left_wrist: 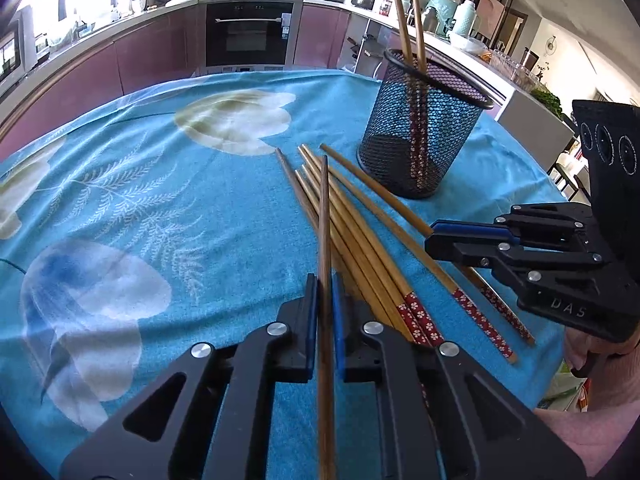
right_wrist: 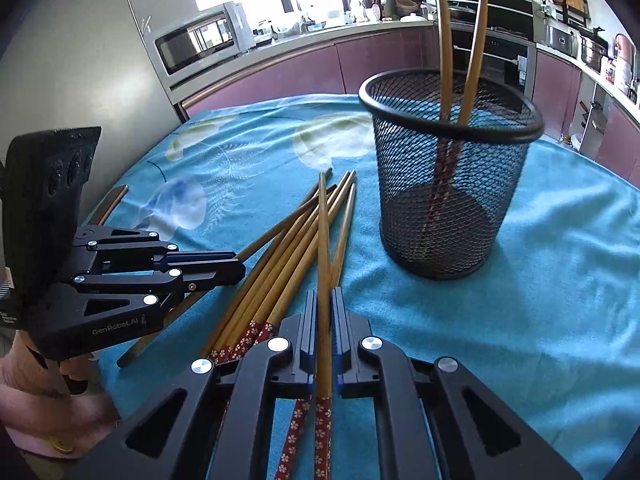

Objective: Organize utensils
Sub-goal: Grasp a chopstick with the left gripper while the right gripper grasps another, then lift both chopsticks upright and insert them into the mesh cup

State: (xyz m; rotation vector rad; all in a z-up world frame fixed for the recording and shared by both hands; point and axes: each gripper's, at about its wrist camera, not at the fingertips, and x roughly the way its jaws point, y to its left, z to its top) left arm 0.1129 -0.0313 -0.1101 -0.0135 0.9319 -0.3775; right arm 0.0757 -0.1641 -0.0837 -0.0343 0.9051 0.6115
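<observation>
Nearest, each hand-held gripper is clamped on a single bamboo chopstick. The left hand-held gripper [left_wrist: 325,292] pinches a plain dark chopstick [left_wrist: 325,216] between its blue pads, with the shaft running straight out along the fingers, a hold that probably keeps it steady for aiming at a narrow opening. The right hand-held gripper [right_wrist: 324,308] grips another chopstick [right_wrist: 323,240] just above its red flowered end, with the thin tip pointing forward.

Just beyond the fingertips, the loose pile of chopsticks [left_wrist: 360,236] lies fanned on the blue flowered cloth [left_wrist: 160,184] over the counter, their red patterned ends toward the person, so the thick ends come to hand first. Several remain to be sorted.

Farther on, the black mesh holder [right_wrist: 448,184] stands upright near the pile, within easy reach. Two chopsticks [right_wrist: 460,40] already lean inside it, patterned ends down and tips crossing above the rim.
</observation>
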